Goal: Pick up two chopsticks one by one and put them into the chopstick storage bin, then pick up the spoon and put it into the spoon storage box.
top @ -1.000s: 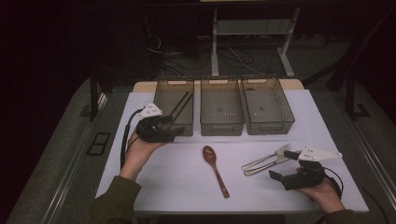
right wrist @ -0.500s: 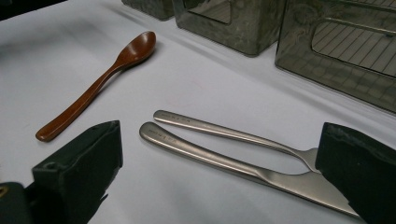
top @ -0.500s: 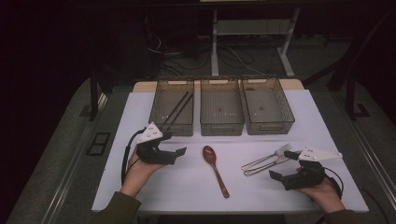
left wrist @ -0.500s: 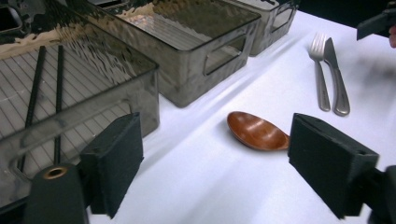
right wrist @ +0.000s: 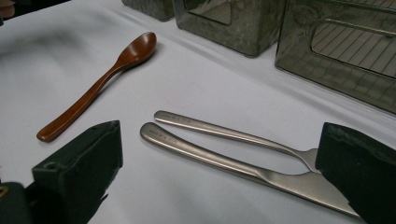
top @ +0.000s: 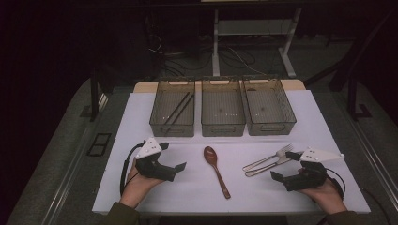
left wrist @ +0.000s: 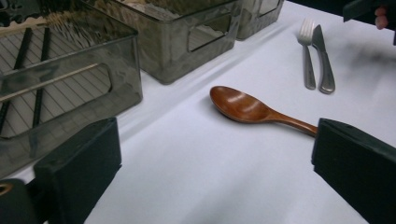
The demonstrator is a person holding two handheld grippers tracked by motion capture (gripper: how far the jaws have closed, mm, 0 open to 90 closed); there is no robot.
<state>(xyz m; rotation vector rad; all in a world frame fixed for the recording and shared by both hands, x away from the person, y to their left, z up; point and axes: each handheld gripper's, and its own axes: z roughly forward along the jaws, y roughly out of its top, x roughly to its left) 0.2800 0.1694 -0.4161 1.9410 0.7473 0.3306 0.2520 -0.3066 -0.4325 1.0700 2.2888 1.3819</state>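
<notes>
A brown wooden spoon (top: 217, 171) lies mid-table, its bowl toward the bins. My left gripper (top: 172, 156) rests low on the white mat to the spoon's left. It is open, its jaws have just been opening, and nothing is between them. In the left gripper view the spoon (left wrist: 243, 106) lies ahead of the jaws. A steel fork (top: 270, 158) and knife (top: 263, 168) lie side by side at the right. My right gripper (top: 285, 165) stands open just beside their near ends, with the fork (right wrist: 224, 130) and knife (right wrist: 219, 161) between its spread jaws, untouched.
Three smoky clear bins stand in a row at the back of the mat: the left bin (top: 172, 126) holds black chopsticks (top: 177, 108), with the middle bin (top: 223, 126) and right bin (top: 270, 126) beside it. The mat's near edge (top: 225, 208) lies just before my hands.
My left hand has drawn back from the left bin toward the near side and sunk to the mat, its jaws spreading wider. The right hand has kept still.
</notes>
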